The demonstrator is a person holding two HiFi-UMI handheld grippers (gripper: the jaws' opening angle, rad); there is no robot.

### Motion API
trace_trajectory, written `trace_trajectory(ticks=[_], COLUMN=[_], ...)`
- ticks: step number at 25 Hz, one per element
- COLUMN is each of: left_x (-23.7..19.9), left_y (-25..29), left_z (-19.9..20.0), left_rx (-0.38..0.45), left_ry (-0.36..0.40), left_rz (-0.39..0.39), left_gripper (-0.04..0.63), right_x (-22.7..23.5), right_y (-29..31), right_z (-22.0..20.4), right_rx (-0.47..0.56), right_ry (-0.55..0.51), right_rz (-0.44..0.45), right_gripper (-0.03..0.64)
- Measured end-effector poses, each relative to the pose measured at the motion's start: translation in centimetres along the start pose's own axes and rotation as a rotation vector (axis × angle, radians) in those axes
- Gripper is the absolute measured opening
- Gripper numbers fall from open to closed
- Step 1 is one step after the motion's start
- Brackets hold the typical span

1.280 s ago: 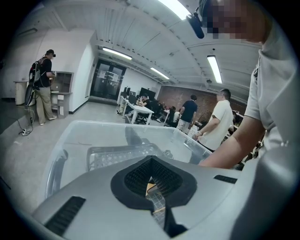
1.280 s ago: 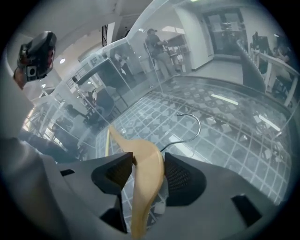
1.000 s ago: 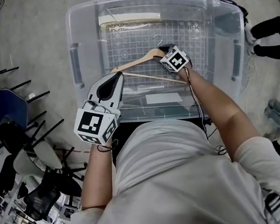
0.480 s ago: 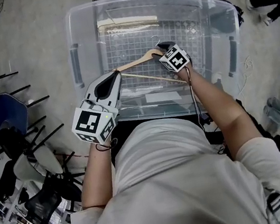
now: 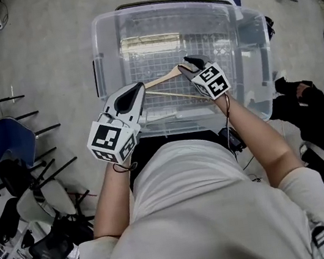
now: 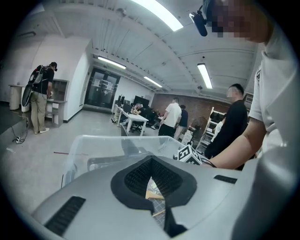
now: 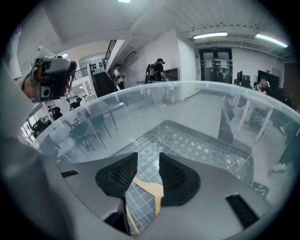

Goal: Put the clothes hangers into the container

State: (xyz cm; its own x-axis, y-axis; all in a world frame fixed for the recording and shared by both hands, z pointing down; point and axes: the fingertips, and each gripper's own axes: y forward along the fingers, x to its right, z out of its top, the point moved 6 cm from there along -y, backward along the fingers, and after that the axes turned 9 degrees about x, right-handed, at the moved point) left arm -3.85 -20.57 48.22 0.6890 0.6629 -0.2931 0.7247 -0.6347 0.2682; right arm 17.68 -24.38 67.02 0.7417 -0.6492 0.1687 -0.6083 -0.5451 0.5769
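The left claw [image 5: 132,91] is pressed nearly together. Its ribbed black pads meet at the tip and leave only a thin wedge, where pale wood of the hanger [image 5: 162,79] shows. It is pinching that end of the hanger.

The right claw [image 5: 187,65] has just been closing its jaws, and the hanger's peak sits between them. In the right gripper view the smooth, flat wood [image 7: 143,186] runs from the lower edge of one pad across to the inner edge of the other. A clear gap stays open between the pad tips.

The hanger is light, unpainted wood bent into a shallow angle, with a slim rod [image 5: 181,94] strung under it. It spans straight from the tip of one claw to the tip of the other.

Below and beyond both claws lies the tub [image 5: 99,56]. It is a big box of clear, glossy plastic with rounded corners and a thick rolled rim. Under the claws, on its bottom, lies a white wire grid [image 5: 154,52] of small squares, seen past the wood. I cannot tell whether the hanger touches the grid.
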Motion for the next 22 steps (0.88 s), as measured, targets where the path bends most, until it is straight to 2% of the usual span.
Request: trace_trajectory(ticks=[7,17,22], left_x=[0.7,1.6,3.3], left_y=[-2.3,-7.2,-10.5], left_z=[2.2,5.4,7.5], left_rx=[0.033,0.088,0.126], left_ry=[0.046,0.101,0.131], left_rz=[-0.072,-0.175,-0.263], left_gripper=[0.015,0.015,0.015], right_x=[-4.5,-13.8,-18.4], right_y=[-6.1,-12.8,-15.1], right_z=[6.6,14.1,17.2], right_rx=[0.190,0.372,0.446], right_ry=[-0.008,-0.109,-0.136], right_rz=[-0.069,-0.150,-0.171], right_gripper=[0.079,0.033,0.021])
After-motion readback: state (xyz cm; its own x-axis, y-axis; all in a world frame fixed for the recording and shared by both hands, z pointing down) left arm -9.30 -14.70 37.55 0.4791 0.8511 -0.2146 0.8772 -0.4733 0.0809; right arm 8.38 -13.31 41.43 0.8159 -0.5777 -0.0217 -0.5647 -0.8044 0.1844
